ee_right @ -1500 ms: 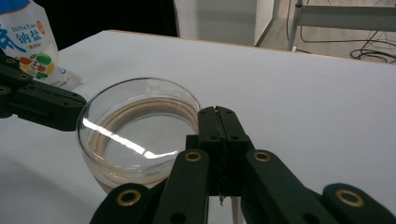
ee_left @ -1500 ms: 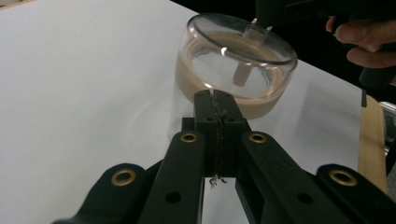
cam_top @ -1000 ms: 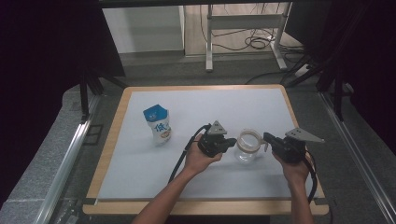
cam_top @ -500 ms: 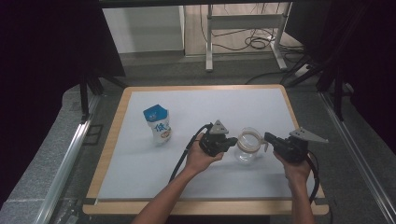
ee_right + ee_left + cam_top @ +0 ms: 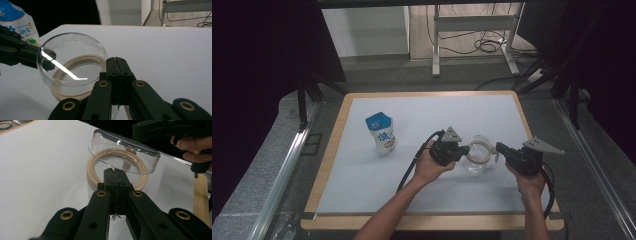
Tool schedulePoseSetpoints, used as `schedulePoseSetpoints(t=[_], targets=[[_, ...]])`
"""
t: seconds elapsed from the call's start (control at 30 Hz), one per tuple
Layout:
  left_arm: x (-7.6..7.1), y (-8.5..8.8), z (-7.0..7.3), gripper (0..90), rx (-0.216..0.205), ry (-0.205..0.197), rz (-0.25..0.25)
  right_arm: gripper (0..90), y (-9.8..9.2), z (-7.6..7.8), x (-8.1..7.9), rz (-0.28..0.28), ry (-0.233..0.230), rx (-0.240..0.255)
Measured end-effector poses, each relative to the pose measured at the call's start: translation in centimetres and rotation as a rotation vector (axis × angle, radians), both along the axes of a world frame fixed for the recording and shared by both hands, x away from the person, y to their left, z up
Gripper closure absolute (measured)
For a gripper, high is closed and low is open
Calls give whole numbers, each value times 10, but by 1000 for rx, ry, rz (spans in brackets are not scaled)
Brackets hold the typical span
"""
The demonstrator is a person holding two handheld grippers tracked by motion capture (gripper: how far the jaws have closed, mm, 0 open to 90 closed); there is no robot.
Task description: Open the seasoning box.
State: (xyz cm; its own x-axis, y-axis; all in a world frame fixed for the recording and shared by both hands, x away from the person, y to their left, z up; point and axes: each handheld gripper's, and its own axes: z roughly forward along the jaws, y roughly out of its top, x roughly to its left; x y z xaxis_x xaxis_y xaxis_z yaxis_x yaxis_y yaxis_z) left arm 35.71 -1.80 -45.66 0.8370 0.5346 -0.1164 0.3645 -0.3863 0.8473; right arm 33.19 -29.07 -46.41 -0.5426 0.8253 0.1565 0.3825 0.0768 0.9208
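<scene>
Glass jar (image 5: 476, 159) near the table's (image 5: 362, 190) right edge, rigid, slick and breakable, sits between closed left gripper (image 5: 460, 151) and closed right gripper (image 5: 500, 148), each seemingly pinching the tan-ringed rim, the sensible hold.

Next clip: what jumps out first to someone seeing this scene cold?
A clear glass jar with a tan ring at its rim sits right of centre on the white table, flanked by the left hand-held gripper and the right hand-held gripper, both with jaws closed, at its opposite sides. Farther left stands a blue-and-white pouch, apart from them.
</scene>
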Motion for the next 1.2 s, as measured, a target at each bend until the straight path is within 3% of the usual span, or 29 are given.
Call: schedulePoseSetpoints(t=[0.2, 0.4, 0.6, 0.87, 1.2], targets=[[4, -1, 3, 900, 0, 9, -8, 897, 0, 3, -24, 11, -3, -44], [5, -6, 8, 900, 1, 9, -19, 894, 2, -17, -42, 38, 39, -85], [8, -13, 14, 900, -7, 24, -28, 790, 8, -38, -46, 61, 65, -131], [9, -25, 29, 900, 3, 9, -47, 500, 15, -55, -42, 37, 91, -176], [8, -52, 42, 900, 15, 2, -70, 452, 12, -57, -42, 23, 100, -173]])
